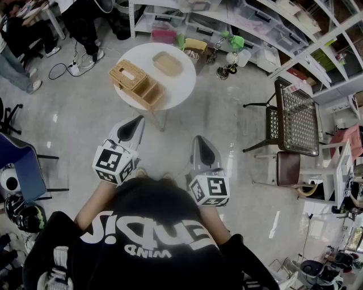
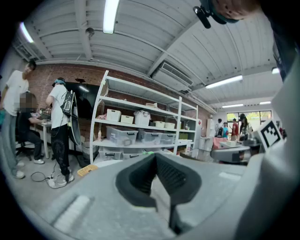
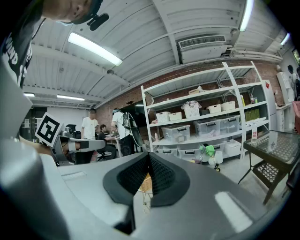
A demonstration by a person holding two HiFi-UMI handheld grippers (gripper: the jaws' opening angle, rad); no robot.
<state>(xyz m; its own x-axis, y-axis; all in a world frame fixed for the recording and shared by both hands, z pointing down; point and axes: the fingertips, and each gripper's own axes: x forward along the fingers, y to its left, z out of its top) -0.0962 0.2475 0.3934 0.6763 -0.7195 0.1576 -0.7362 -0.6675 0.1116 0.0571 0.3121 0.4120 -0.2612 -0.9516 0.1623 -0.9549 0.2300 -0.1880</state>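
Note:
Both grippers are held side by side in front of the person's chest, aimed at a round white table (image 1: 182, 85). My left gripper (image 1: 136, 121) is shut with nothing in it; in the left gripper view its jaws (image 2: 155, 157) meet at the tips. My right gripper (image 1: 199, 139) is also shut and empty, its tips (image 3: 149, 157) touching. On the table stand a wicker tissue box (image 1: 127, 74), a wooden divided box (image 1: 150, 93) and a shallow tan tray (image 1: 168, 63). The table lies a short way beyond both grippers. A bit of wicker (image 3: 146, 183) shows through the right gripper's jaws.
White shelving (image 1: 227, 17) with plastic bins runs along the back. A black mesh-top side table (image 1: 296, 116) and a brown stool (image 1: 288, 168) stand at the right. A blue chair (image 1: 20, 170) and helmets (image 1: 22, 215) are at the left. People stand at the far left by a cable (image 1: 67, 69).

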